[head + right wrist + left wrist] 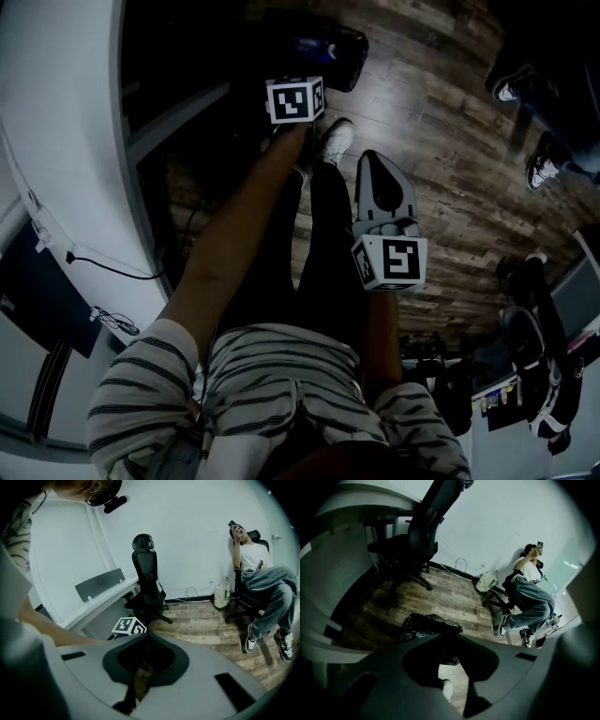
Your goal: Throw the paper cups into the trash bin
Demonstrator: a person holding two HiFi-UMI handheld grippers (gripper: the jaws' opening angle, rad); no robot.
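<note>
Over the wood floor [441,122], at the far end of the head view, the left gripper [444,637] hangs just above the black-bagged trash bin [429,623], its jaws standing a narrow slit apart with nothing between them. The right gripper [144,635] hangs nearer the person's body, to the right, with its jaws pressed together and empty. No paper cup shows in any view, neither at the bin's mouth nor on the white desk [56,141] at left. The step in hand appears to be the release over the bin. The next move probably calls for turning away to find a remaining cup, then spreading the jaws wide for it.
</note>
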